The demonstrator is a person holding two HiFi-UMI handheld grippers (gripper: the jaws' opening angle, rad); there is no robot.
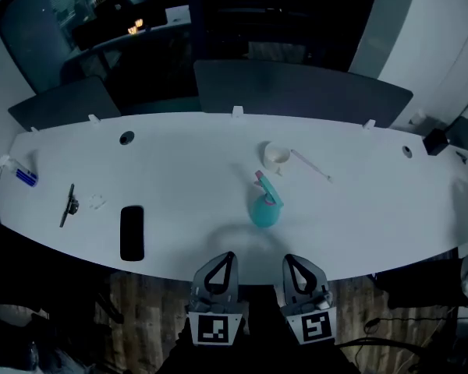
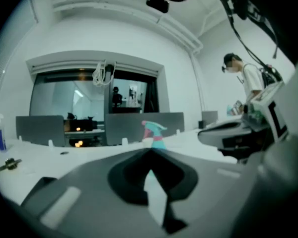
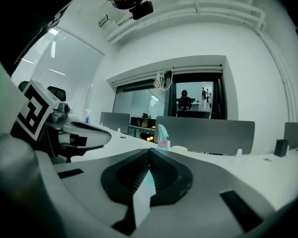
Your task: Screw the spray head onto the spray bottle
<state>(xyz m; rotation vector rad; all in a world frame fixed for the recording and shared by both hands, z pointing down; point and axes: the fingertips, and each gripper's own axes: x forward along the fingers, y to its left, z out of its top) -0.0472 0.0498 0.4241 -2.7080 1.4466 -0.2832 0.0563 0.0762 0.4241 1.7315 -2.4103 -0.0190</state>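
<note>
A teal spray bottle [image 1: 265, 211] is seen standing upright on a white desk [image 1: 179, 170], with its spray head [image 1: 267, 185] apparently already seated on top. On the near side of the bottle, at the desk's edge, the left gripper [image 1: 227, 257] and right gripper [image 1: 291, 260] are held side by side, aimed nearly level towards it. The bottle lies ahead and between them, about equally near to each. Both pairs of jaws are clenched together on nothing.

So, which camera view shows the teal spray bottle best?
The head view: the whole spray bottle stands unobstructed on the white table. In the left gripper view only its top shows above the shut left claw, small. The right gripper view shows likewise only the top above the shut right claw.
</note>
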